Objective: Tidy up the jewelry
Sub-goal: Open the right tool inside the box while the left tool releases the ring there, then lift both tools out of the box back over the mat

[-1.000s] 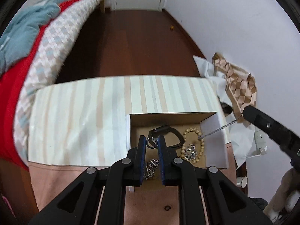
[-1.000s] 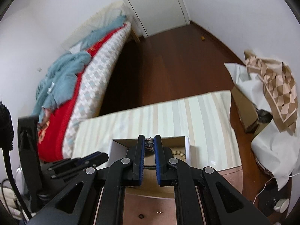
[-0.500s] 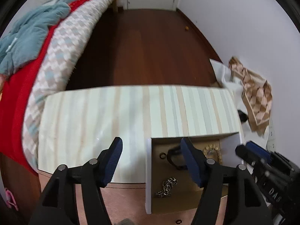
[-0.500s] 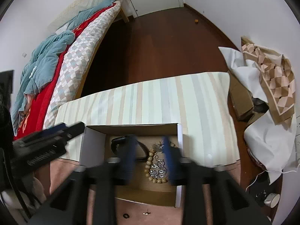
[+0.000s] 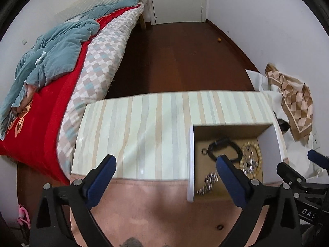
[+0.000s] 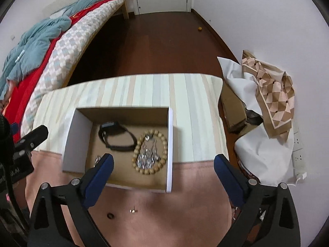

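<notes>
A white box (image 6: pixel 169 144) with a brown floor stands on the striped table. In it lie a black band (image 6: pixel 117 138), a wooden bead bracelet (image 6: pixel 150 152) with a silver chain (image 6: pixel 147 156) piled inside it, a small ring (image 5: pixel 204 151) and a second silver chain (image 5: pixel 207 183). My right gripper (image 6: pixel 163 158) hovers over the box's near right corner, jaws opening wide, nothing held. My left gripper (image 5: pixel 165 160) hangs left of the box (image 5: pixel 190 154), jaws also opening, nothing between them. A dark ring (image 6: pixel 110 215) and a tiny stud (image 6: pixel 133 210) lie on the pink cloth in front.
A bed (image 5: pixel 51 86) with red and teal covers runs along the left. At the right, on the floor, are white paper (image 6: pixel 265 154), a patterned scarf (image 6: pixel 273 96), a cardboard box (image 6: pixel 234 111) and a power strip (image 6: pixel 298 152). Dark wooden floor lies beyond the table.
Both grippers went from shut to wide open. The left let go of the small ring, now lying in the box, and drew away leftward. The right let go of a silver chain.
</notes>
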Demonstrator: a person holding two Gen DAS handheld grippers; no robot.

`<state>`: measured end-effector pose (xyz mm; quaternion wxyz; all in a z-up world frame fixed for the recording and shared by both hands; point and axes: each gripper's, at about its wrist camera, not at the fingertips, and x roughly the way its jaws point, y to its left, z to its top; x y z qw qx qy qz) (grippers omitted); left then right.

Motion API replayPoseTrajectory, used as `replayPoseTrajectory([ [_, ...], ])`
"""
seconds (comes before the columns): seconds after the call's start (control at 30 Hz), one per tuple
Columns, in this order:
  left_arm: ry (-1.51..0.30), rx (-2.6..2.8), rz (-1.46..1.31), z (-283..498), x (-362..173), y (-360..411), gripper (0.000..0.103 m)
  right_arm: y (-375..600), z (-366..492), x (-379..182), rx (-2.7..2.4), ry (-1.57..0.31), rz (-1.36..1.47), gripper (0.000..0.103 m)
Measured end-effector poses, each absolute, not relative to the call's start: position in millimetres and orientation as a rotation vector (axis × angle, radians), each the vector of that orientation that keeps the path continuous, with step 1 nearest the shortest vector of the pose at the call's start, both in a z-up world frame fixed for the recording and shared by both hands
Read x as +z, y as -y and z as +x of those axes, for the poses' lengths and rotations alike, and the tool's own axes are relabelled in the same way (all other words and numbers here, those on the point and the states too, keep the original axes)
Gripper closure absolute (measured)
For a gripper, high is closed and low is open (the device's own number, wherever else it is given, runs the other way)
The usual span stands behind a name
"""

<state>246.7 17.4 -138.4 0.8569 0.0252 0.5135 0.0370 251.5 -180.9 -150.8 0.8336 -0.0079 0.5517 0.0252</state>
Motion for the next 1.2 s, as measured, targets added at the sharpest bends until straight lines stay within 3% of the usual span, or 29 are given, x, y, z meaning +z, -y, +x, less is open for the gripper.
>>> replayPoseTrajectory([
  [0.13,-1.066,0.095,0.045,228.9,-135.8,-18.0,0.003,181.2,237.3,-146.5,0.031,-1.16,-0.035,0.0],
  [0.93,-0.877,0.106,0.041,133.6,-62.9,-13.9,0.003,185.6,138.1,-52.8,0.02,-0.965,-0.021,0.0],
  [1.2,-0.913,0.262,0.099,129.0,-106.4,-24.2,0.003,182.9,133.9,-97.1,0.058,-1.021,0.033,0.0],
])
